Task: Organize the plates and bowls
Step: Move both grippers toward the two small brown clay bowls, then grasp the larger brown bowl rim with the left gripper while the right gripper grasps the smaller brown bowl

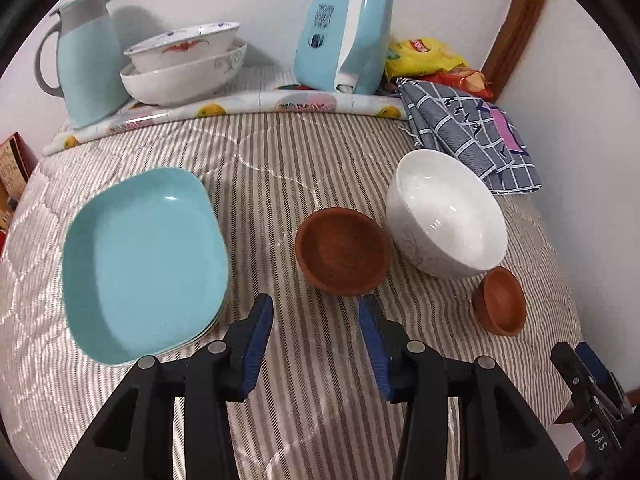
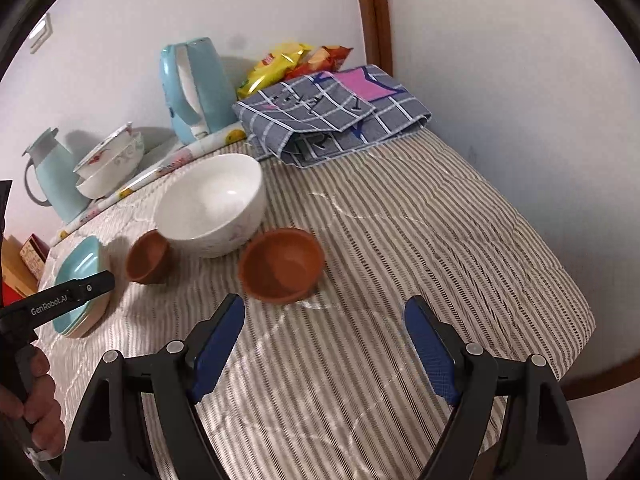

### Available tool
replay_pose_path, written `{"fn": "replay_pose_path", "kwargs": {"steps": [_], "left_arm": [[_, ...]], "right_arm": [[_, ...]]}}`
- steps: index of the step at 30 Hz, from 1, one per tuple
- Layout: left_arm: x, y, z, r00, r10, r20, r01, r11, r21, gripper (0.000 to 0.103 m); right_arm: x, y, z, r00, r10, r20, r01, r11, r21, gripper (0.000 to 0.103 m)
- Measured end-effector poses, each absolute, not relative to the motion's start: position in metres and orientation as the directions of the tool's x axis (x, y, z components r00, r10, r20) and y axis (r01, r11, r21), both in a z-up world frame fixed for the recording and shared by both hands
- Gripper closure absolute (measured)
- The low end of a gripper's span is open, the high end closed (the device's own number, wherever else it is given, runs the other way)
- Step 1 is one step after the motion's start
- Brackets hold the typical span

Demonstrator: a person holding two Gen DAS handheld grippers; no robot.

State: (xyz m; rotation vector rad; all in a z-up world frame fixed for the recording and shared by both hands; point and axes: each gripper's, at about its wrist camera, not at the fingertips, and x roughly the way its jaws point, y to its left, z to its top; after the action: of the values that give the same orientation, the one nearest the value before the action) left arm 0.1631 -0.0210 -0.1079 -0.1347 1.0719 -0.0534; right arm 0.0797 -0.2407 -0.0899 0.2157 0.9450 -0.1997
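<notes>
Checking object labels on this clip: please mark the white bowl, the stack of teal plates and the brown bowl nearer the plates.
white bowl [image 1: 448,216], left wrist view, inner wall.
stack of teal plates [image 1: 144,260], left wrist view, top plate's flat centre.
brown bowl nearer the plates [image 1: 340,252], left wrist view, inside bottom.

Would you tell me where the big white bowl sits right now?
The white bowl stands upright mid-table, between two brown bowls, just before the folded checked cloth.
</notes>
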Motion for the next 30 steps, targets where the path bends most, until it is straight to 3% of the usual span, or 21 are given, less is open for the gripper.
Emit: {"fn": "replay_pose_path", "kwargs": {"steps": [15,21,26,30], "left_arm": [[0.205,-0.018,-0.139,0.44,-0.118,-0.89,-0.091,0.98,-0.175,0.06],[0.216,-0.02,-0.147,0.433,-0.1,-0.896,-0.088,0.984,-0.152,0.061],[0.223,-0.021,-0.151,0.427,-0.096,-0.899,-0.077,0.987,-0.142,0.067],[0.228,-0.022,-0.153,0.429,-0.089,-0.899,-0.071,0.989,-0.132,0.071]], "right_arm": [[0.117,-0.256,-0.123,0.534,-0.058,-0.843,0.274,0.955,0.109,0.023],[0.129,-0.258,-0.134,0.519,-0.046,-0.854,0.272,0.956,0.113,0.035],[0.138,-0.256,-0.14,0.512,-0.023,-0.859,0.259,0.957,0.129,0.049],[0.143,-0.254,-0.146,0.498,-0.014,-0.867,0.253,0.959,0.13,0.054]]}}
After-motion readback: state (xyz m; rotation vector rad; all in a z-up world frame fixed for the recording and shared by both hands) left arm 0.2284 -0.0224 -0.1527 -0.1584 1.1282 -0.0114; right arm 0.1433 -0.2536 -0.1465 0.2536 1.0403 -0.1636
